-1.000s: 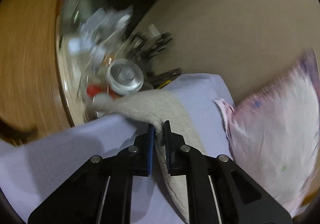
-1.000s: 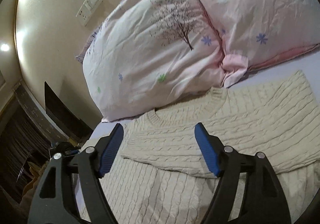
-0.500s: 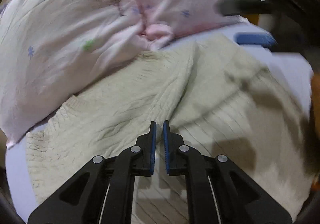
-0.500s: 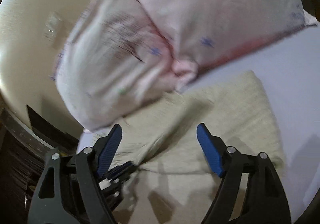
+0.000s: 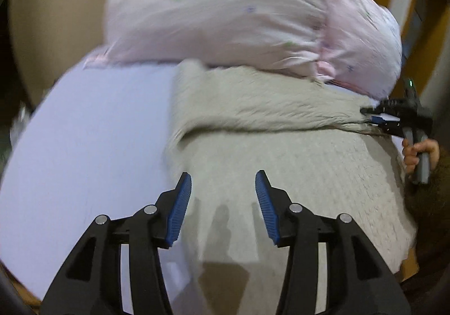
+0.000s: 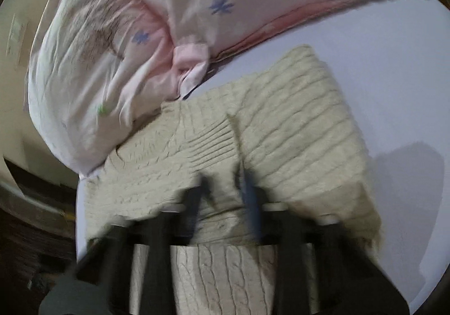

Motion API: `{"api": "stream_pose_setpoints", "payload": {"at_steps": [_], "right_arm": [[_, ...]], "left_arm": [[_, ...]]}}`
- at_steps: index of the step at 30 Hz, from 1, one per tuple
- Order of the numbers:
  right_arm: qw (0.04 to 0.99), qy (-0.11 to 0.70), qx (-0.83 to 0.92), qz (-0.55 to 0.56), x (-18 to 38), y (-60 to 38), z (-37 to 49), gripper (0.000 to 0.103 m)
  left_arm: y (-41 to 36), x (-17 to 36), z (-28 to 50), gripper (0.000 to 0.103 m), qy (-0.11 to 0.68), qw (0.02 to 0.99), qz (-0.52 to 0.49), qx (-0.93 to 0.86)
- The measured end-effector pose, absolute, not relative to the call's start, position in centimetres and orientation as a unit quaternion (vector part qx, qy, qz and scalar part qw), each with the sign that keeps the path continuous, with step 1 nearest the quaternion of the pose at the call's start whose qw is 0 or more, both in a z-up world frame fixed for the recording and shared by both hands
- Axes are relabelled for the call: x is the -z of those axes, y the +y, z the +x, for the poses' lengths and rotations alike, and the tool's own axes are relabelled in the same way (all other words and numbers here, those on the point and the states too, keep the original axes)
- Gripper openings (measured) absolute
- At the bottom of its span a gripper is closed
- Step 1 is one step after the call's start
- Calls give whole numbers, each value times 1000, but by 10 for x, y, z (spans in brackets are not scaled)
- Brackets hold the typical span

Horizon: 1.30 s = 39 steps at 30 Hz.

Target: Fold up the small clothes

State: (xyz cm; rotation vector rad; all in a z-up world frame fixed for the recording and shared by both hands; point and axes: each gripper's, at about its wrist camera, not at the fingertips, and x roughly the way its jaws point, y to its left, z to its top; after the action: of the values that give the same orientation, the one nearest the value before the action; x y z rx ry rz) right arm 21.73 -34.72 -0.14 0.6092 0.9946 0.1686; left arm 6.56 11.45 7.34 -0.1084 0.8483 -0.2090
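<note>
Right gripper (image 5: 377,120) pinches the cream cable-knit sweater's (image 5: 281,151) right edge, mid-fold; left gripper (image 5: 223,202) hovers spread above it. Next move, likely: carry the edge leftward across.

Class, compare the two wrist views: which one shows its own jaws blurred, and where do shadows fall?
Right wrist view: its own right gripper is motion-smeared, its jaws' state unreadable there, with a soft shadow on the pale lilac bedsheet. Left wrist view: the open left gripper is sharp, finger-like shadows on the cream cable-knit sweater, pink floral pillow blurred.
</note>
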Motion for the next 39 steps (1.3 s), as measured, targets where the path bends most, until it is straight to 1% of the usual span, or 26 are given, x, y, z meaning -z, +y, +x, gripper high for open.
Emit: {"api": "stream_pose_setpoints", "payload": {"at_steps": [3,5,6,8,9,10,12,13,15,16,18,20,21,25,26,27,28,29,30,31,32,33,34,35,37,39], "right_arm": [[874,394,-54,279,-25,-358,207,9],[880,390,-10,271,-31,-371,203,12],[874,403,-3,270,-29,-375,199,20],[869,416,-5,270,-28,-380,181,41],[870,413,-15,268,-30,-382,170,59],[873,407,-37,266,-34,-384,148,66],[868,404,-111,268,-38,-389,106,66],[860,406,-148,271,-38,-391,89,70],[836,420,-230,268,-34,-396,38,76],[829,425,-253,262,-32,-397,20,82],[818,445,-278,236,-26,-401,-23,86],[807,473,-272,226,-14,-409,-58,86],[796,489,-262,241,-3,-415,-68,86],[754,518,-265,305,39,-413,-69,86],[744,522,-273,316,48,-408,-67,85],[732,523,-287,329,59,-401,-63,79],[725,520,-299,339,64,-397,-61,60],[715,514,-315,353,70,-393,-59,53],[708,517,-321,359,75,-389,-56,42],[706,519,-322,358,79,-386,-56,19],[702,517,-330,363,81,-386,-58,9],[695,511,-340,374,82,-386,-60,10],[701,500,-344,375,77,-388,-61,9],[707,484,-354,376,69,-391,-63,9],[718,454,-371,374,49,-396,-63,9],[737,423,-382,362,24,-401,-54,9]], "left_arm": [[134,-66,47,48,415,899,-98,100],[142,-64,33,50,412,895,-127,112],[145,-63,30,51,412,893,-136,118],[148,-60,19,51,418,887,-146,128],[149,-60,14,51,422,885,-146,129],[150,-60,8,51,424,883,-149,137],[155,-61,-11,51,416,877,-169,173],[157,-62,-19,52,413,872,-178,193],[161,-59,-39,56,417,857,-193,235],[165,-55,-53,56,420,853,-195,242],[169,-47,-68,58,434,842,-202,249],[171,-35,-80,61,453,830,-212,247],[171,-29,-82,61,461,825,-216,246],[153,-8,-75,62,498,803,-216,247],[148,-4,-72,62,504,799,-218,247],[143,-1,-68,62,504,795,-225,250],[140,0,-65,61,503,792,-236,254],[137,2,-62,61,501,789,-246,257],[135,2,-58,59,499,785,-258,260],[133,3,-56,48,497,781,-270,263],[135,3,-56,36,497,777,-280,265],[136,3,-55,32,495,770,-301,266],[139,2,-55,20,491,767,-316,266],[140,-1,-56,12,487,766,-325,266],[140,-13,-58,9,474,768,-334,271],[137,-37,-54,9,455,780,-327,280]]}}
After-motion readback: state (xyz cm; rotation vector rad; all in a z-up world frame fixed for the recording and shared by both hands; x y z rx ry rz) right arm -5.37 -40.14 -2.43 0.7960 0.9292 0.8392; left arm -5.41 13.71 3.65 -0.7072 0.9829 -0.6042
